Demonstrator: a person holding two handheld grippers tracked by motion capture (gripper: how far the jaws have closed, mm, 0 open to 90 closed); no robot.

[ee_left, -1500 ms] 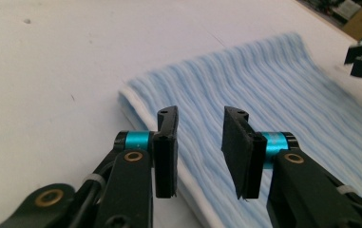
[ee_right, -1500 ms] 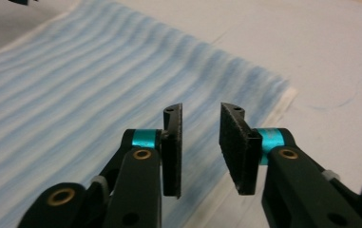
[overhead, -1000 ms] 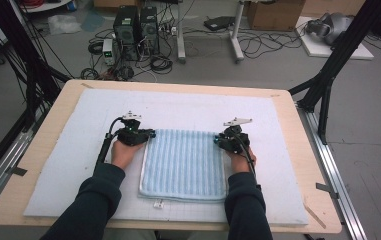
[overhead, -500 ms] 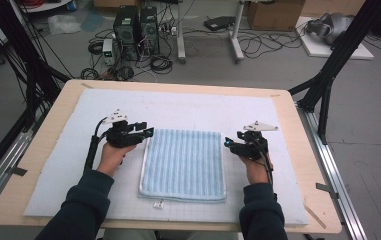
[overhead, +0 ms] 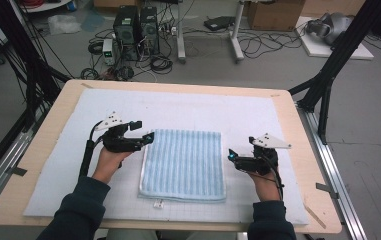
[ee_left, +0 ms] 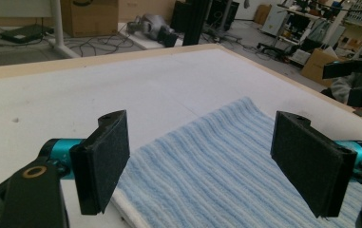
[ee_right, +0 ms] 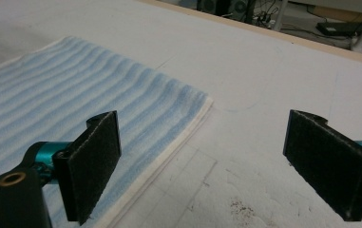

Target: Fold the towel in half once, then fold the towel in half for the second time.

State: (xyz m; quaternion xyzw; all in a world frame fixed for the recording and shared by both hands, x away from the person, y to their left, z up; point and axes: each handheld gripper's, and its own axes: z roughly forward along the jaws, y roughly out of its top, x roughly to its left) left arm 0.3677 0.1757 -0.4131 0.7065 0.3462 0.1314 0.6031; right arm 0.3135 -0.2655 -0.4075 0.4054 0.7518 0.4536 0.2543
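A folded blue-and-white striped towel [overhead: 184, 164] lies flat in the middle of the white mat [overhead: 188, 110]. My left gripper [overhead: 149, 136] hovers at the towel's left edge near its far corner, pointing right; its jaws have just been opening and stand wide with nothing between them. In the left gripper view the towel [ee_left: 226, 166] runs under my left gripper [ee_left: 212, 166]. My right gripper [overhead: 231, 156] sits just off the towel's right edge, pointing left, jaws just opened wide and empty. The right gripper view has the towel's corner [ee_right: 121, 118] left of my right gripper [ee_right: 207, 166].
The wooden table [overhead: 305, 150] carries the mat, and a small white tag [overhead: 158, 204] sticks out from the towel's near edge. Black frame posts [overhead: 335, 65] stand at the right. Computers and cables [overhead: 135, 30] lie on the floor beyond.
Both hands have drawn apart from the towel's far corners, left hand leftward, right hand rightward and nearer. Both grippers have let go of the towel and opened.
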